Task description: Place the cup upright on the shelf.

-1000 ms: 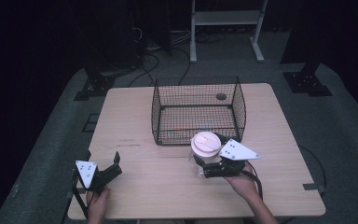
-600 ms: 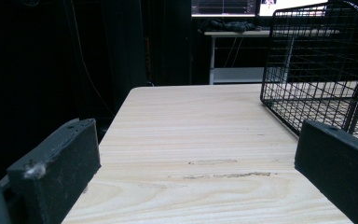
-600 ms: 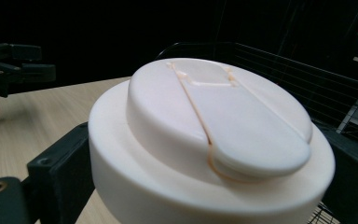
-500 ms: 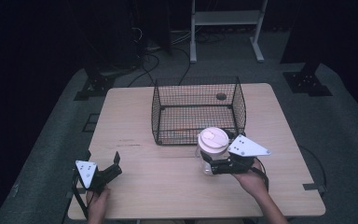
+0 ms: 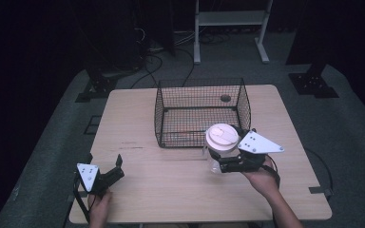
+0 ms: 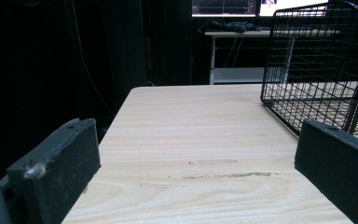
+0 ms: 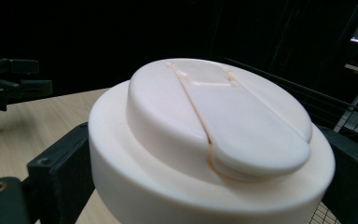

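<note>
Plainly unlabelled white-lidded jar between right gripper fingers.

High view looks down on the table; each tongs view sits low — all share the wire basket.

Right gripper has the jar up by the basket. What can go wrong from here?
1. The jar hangs beside the wire basket, near its front right corner; carried over too low, it may catch the rim.
2. The right gripper clamps the clear body under the white lid; smooth sides might slip.
3. The left gripper rests open at the table edge, too far off to steady the basket if bumped.
</note>
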`<state>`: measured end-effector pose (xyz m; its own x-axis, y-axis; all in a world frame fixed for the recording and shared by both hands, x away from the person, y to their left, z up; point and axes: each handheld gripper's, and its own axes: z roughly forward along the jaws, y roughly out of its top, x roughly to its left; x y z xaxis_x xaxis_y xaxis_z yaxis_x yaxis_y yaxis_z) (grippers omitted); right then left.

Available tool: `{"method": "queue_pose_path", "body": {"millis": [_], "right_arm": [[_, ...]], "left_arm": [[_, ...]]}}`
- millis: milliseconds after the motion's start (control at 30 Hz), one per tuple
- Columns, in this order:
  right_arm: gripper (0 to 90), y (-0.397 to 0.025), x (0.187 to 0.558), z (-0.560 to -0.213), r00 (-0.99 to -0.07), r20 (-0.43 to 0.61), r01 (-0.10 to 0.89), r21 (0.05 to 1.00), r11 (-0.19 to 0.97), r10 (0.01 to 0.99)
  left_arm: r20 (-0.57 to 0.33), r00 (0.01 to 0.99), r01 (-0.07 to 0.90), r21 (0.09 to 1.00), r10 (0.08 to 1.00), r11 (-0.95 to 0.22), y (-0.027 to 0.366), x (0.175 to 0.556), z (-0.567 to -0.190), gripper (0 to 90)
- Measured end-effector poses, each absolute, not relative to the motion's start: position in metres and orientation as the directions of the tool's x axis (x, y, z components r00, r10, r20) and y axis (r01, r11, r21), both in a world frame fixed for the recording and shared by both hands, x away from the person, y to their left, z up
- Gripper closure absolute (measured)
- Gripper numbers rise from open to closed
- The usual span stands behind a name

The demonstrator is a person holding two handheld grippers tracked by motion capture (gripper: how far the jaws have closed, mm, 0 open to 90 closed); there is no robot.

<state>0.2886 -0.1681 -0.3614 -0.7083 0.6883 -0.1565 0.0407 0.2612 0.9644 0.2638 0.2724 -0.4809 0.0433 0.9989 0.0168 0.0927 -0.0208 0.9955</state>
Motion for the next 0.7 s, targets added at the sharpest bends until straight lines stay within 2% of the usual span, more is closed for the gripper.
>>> {"method": "queue_pose_path", "body": {"millis": [700], "right_arm": [[4.5,-0.172,0.295,-0.326,-0.706,-0.168,0.019,0.967,0.255,0.688]], "left_arm": [[0.016,0.043,0.092,0.996,0.999,-0.020,0.272,0.264,-0.481,0.0]]}}
